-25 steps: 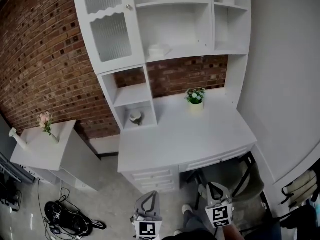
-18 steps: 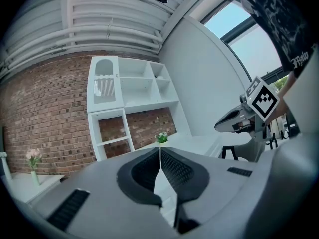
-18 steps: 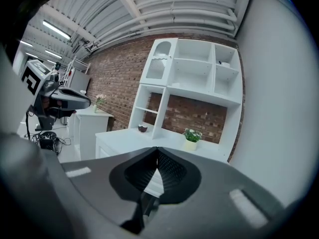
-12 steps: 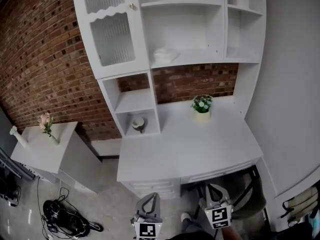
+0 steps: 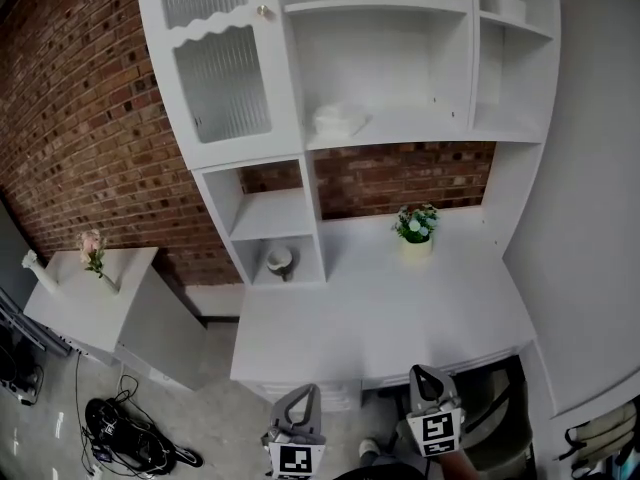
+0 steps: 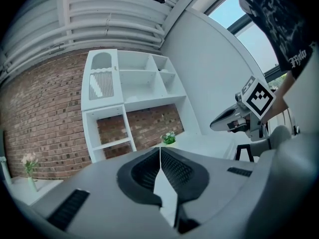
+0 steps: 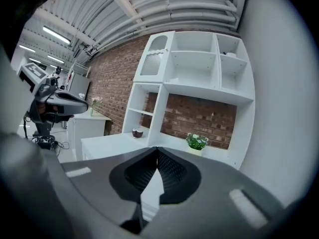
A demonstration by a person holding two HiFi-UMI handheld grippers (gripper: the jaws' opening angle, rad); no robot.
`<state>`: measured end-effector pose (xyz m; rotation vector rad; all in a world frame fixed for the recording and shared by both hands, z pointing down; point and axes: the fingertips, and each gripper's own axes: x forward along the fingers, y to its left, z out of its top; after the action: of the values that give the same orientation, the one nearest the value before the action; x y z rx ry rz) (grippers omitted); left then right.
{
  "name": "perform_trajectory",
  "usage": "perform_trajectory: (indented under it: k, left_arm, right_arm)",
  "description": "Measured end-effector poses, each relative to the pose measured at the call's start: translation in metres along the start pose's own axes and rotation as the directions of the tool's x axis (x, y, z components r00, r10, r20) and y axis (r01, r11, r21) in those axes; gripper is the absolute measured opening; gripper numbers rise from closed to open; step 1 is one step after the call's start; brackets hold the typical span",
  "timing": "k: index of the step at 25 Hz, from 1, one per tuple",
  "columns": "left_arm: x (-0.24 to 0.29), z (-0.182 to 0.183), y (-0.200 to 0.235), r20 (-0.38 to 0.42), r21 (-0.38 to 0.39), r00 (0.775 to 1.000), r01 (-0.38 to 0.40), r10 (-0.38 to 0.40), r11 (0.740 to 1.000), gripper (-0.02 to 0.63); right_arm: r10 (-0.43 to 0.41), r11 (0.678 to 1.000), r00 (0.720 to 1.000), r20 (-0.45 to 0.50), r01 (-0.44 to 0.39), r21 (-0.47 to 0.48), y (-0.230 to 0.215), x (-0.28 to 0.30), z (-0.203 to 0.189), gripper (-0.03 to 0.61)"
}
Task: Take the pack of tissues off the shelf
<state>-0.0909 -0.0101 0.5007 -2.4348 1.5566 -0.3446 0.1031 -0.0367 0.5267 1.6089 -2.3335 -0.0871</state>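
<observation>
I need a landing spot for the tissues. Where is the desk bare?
The desk is bare from the potted plant forward to its front edge. The cubby above the small bowl is empty too. Nowhere is crowded.

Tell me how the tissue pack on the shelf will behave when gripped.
The tissue pack looks rumpled and soft-edged, so it probably squashes when pinched. It lies low and flat on the shelf, so it should slide, not roll.
</observation>
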Motion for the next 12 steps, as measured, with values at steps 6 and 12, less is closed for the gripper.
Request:
perform_trajectory:
  k: [6,12]
  left_arm:
    - [0.032,0.008,0.006,0.011,-0.011,1.000,-0.029,0.029,1.000,0.012]
    - [0.056,0.013,0.013,0.003,-0.001,0.998,-0.061,0.061,0.998,0.012]
  right_arm:
    - [0.036,0.999,0.999,0.024,-0.036,-0.001,-0.019,0.032,0.013,0.003]
    - [0.079,0.997,0.996,0.029,-0.079,-0.001,-0.031,0.054,0.016,0.003]
